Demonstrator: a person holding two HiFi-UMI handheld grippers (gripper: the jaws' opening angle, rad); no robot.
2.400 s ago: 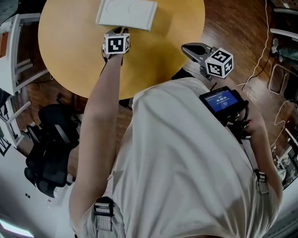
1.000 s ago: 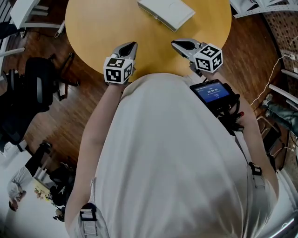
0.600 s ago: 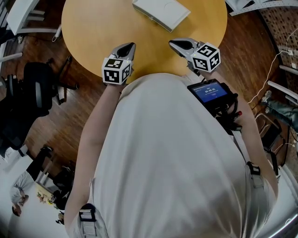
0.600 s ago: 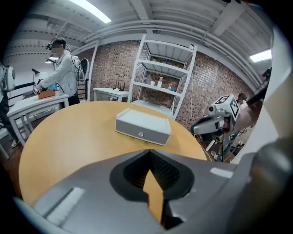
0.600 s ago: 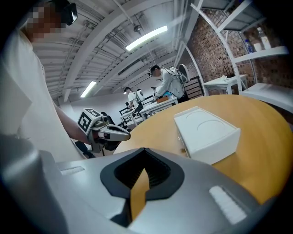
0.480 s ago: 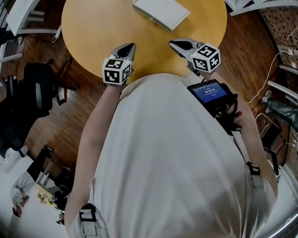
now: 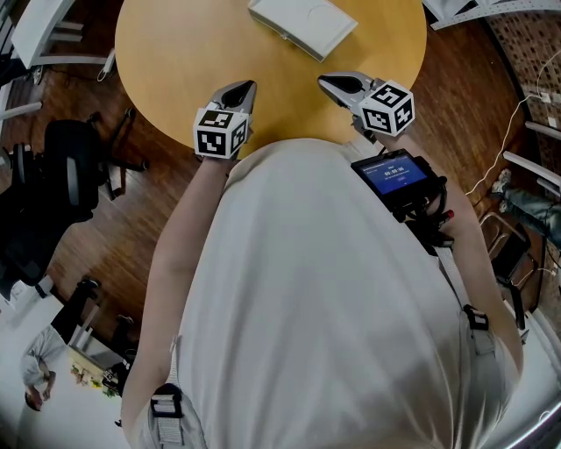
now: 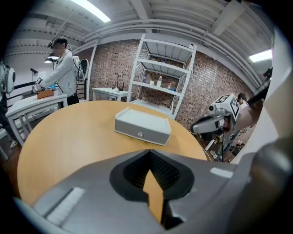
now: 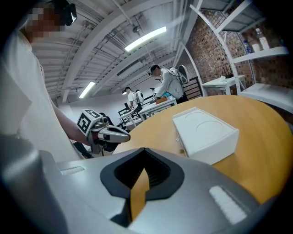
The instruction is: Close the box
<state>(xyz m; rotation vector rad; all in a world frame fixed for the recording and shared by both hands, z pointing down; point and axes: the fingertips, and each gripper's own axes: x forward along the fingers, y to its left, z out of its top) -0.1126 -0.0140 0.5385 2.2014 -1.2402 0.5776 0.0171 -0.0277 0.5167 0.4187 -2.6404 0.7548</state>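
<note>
A white flat box (image 7: 302, 24) lies on the far part of the round yellow table (image 7: 175, 53) with its lid down. It also shows in the left gripper view as a box (image 8: 143, 127) with a small front knob, and in the right gripper view as a box (image 9: 204, 132). My left gripper (image 7: 238, 91) hovers over the table's near edge, shut and empty. My right gripper (image 7: 337, 85) sits beside it, also shut with nothing held. Both stay well short of the box. Each one appears in the other's view: right gripper (image 8: 208, 124), left gripper (image 9: 109, 132).
A black office chair (image 7: 53, 175) stands on the wooden floor at the left. A device with a blue screen (image 7: 399, 174) hangs at the person's chest. White shelving (image 8: 160, 77) and a brick wall lie beyond the table; people work at benches (image 8: 62, 68) further off.
My left gripper has pulled back from the box's near edge to the table's near edge. In the last second both grippers have barely moved; the box stays shut.
</note>
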